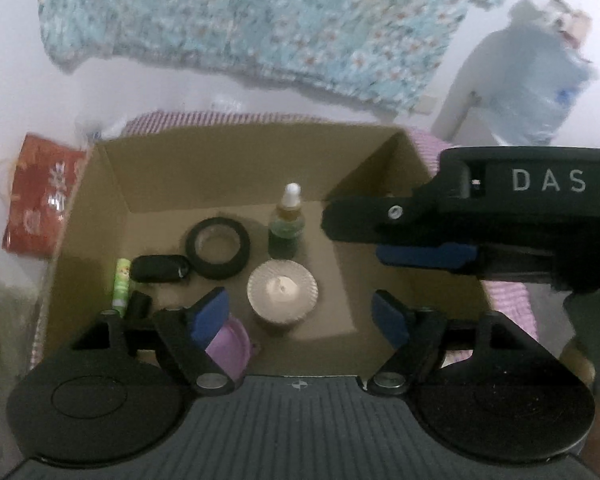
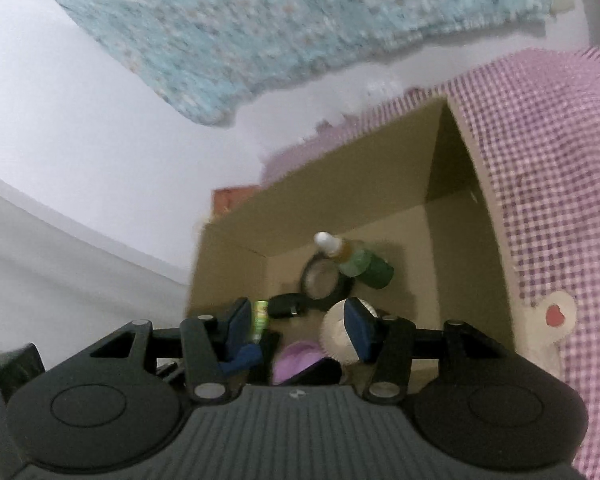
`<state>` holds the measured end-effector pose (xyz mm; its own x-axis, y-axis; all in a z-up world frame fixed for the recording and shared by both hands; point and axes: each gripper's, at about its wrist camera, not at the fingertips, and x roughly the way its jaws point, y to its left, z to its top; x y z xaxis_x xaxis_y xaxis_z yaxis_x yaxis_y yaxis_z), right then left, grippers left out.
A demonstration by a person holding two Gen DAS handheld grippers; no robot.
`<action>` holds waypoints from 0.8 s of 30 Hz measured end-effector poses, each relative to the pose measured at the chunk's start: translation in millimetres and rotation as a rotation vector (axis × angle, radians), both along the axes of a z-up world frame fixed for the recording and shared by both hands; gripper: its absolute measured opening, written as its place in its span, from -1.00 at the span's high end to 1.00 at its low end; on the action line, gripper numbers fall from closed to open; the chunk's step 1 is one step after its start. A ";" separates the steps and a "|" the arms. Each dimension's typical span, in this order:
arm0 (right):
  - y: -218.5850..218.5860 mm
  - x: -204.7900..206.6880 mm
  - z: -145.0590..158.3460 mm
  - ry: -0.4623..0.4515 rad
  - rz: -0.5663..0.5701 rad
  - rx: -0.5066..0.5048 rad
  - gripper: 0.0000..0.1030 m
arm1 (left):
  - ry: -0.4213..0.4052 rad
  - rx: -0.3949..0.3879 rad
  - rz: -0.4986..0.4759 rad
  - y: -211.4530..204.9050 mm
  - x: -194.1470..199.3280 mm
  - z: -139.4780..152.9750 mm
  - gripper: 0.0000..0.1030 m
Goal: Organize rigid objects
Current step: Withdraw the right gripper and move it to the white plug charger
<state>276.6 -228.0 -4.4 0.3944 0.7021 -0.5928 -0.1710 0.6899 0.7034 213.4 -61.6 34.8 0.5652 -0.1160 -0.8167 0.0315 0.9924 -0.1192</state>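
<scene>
Left tongs [image 1: 300, 312] wide open, empty, hanging over cardboard box [image 1: 236, 168]. White ribbed candle [image 1: 283, 294] sits between pads, just toward 12 o'clock, nearest left hand; round, no long axis, upright on box floor. Dropper bottle [image 1: 287, 220] farther at 12; tape roll [image 1: 218, 248] at 11. Right tongs [image 2: 300, 328] half open, nothing gripped (blur, fairly sure).
</scene>
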 end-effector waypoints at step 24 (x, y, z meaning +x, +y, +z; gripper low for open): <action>-55.1 -157.8 -54.4 0.107 -0.152 0.203 -0.09 | 0.005 -0.002 -0.137 13.7 -153.3 -11.1 -0.64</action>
